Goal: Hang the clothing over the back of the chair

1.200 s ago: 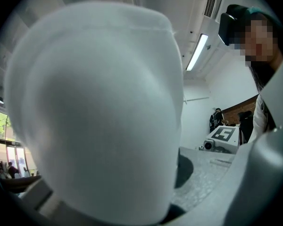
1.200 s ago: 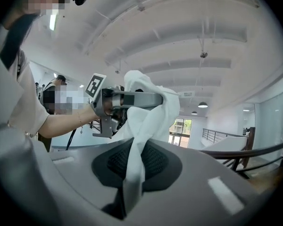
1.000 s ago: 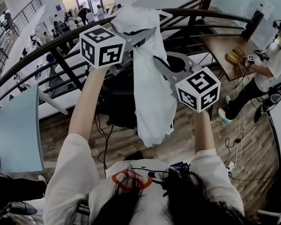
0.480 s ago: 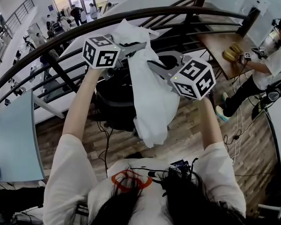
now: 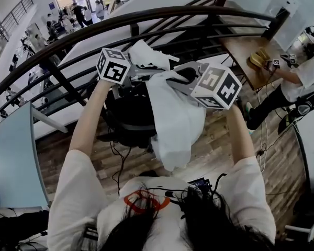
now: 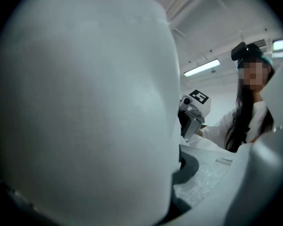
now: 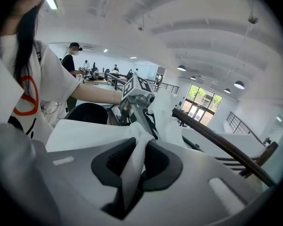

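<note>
A white garment (image 5: pixel 174 114) hangs between my two grippers, just above a black chair (image 5: pixel 126 118). My left gripper (image 5: pixel 145 71) is at the garment's upper left corner. In the left gripper view the cloth (image 6: pixel 85 102) fills most of the picture and covers one jaw. The jaws are opening, and a dark gap shows beside the other grey jaw's pad (image 6: pixel 194 167). My right gripper (image 5: pixel 174 80) is shut on a fold of the garment (image 7: pixel 132 168), pinched between its dark pads. The chair's back (image 7: pixel 87 113) is below and behind the cloth.
A curved dark railing (image 5: pixel 146 17) runs across just beyond the chair, with a lower floor and people past it. A wooden table (image 5: pixel 240 51) and a seated person (image 5: pixel 303 75) are at the right. A pale blue panel (image 5: pixel 13 150) stands at the left. Cables (image 5: pixel 267 150) lie on the wooden floor.
Both grippers have come down with the garment toward the chair. The left gripper has rolled, and the cloth now bunches lower over the chair's back.
</note>
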`<state>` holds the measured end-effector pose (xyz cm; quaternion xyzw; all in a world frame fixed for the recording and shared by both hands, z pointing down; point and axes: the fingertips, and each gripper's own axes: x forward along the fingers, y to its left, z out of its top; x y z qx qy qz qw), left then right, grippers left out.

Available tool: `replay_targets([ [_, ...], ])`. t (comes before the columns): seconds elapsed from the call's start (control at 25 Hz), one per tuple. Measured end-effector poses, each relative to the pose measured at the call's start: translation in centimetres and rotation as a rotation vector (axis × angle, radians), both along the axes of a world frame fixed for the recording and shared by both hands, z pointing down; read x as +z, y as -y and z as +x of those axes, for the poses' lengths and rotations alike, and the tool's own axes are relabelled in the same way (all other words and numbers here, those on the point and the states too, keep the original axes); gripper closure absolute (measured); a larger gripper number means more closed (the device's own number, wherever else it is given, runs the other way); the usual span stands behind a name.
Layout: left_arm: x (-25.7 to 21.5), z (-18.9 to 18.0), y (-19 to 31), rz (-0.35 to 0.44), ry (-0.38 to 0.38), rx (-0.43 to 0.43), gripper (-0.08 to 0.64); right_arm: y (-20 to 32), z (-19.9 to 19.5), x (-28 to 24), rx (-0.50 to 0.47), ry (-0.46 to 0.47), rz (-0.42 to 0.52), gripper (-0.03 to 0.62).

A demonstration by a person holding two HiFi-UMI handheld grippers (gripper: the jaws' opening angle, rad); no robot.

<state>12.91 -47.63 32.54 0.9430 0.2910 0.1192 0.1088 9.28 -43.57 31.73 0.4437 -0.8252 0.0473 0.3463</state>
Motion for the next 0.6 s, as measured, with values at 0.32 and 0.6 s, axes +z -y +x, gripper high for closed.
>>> replay_targets([
  [0.32, 2.4, -4.1, 0.6, -0.123, 0.083, 0.228, 0.106, 0.2, -0.4, 1.2, 0.005, 0.005, -0.113, 0.528],
  [0.6, 6.6, -6.6, 3.6, -0.137, 0.161, 0.163, 0.092, 0.0, -0.1, 2.3, 0.009, -0.074, -0.157, 0.528],
])
